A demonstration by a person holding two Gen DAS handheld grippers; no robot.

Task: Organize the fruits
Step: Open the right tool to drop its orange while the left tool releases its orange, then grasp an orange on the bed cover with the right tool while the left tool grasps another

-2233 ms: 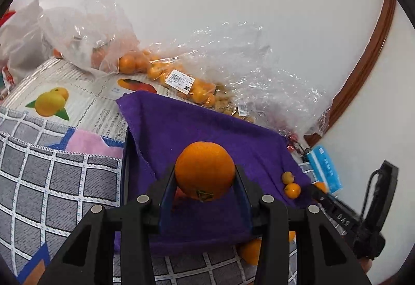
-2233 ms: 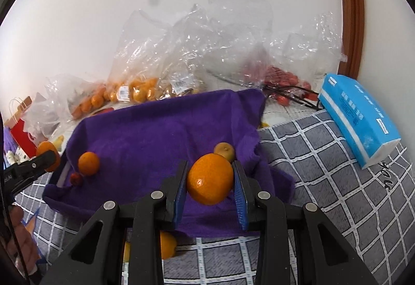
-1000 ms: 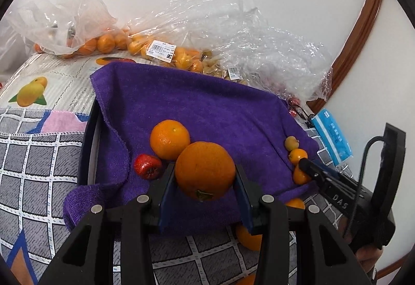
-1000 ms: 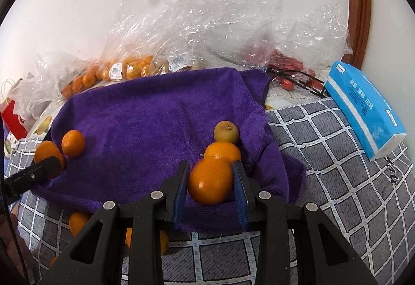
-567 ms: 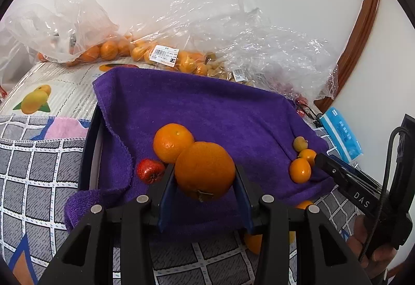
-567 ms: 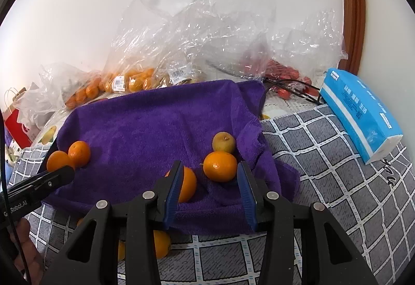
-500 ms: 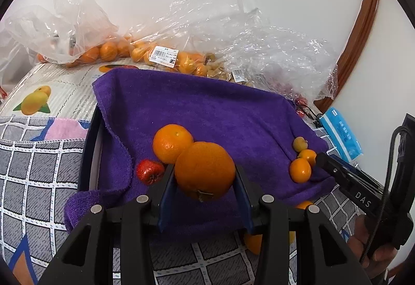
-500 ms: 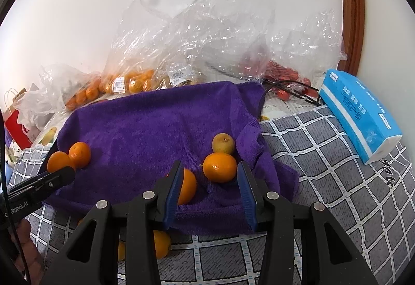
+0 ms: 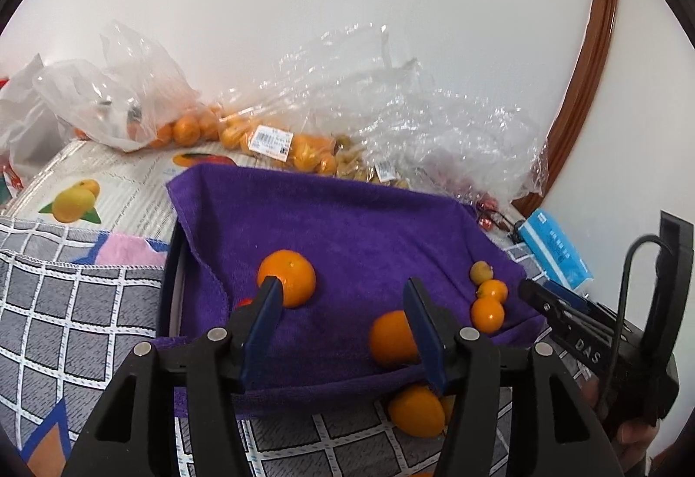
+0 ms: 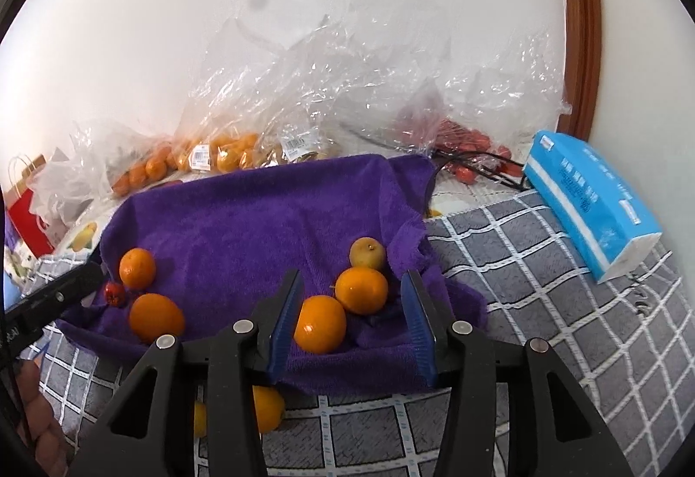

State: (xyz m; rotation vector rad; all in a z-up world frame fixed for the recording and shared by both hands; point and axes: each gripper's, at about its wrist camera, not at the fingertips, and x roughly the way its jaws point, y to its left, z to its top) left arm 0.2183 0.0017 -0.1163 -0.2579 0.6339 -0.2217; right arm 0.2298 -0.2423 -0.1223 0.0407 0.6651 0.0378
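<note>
Your left hand-held gripper (image 9: 339, 292) stands released, its blue-padded jaws spread wide and holding nothing. Your right hand-held gripper (image 10: 352, 286) is likewise released, jaws apart and empty.

The fruit lies on a purple towel (image 10: 243, 225) draped over a dark tray (image 9: 169, 260), whose rim shows at the towel's left edge. In the left wrist view, one orange (image 9: 287, 278) rests on the towel just behind the left finger, and a second orange (image 9: 391, 338) sits on the towel near the front edge, partly hidden by the right finger. A small red fruit (image 10: 114, 293) lies beside the first orange in the right wrist view.

At the towel's right side, three fruits sit close together in a row: a yellowish fruit (image 10: 367, 252) at the back, an orange (image 10: 361, 290) touching it, and another orange (image 10: 320, 323) in front, between your right gripper's jaws but not gripped.

Off the towel, one more orange (image 9: 416, 411) lies on the grey checked cloth (image 10: 543, 281) just in front of the tray.

Behind the tray, clear plastic bags (image 10: 347, 86) hold more oranges and red fruit against the wall. A blue tissue pack (image 10: 590, 203) lies on the checked cloth well to the right.
</note>
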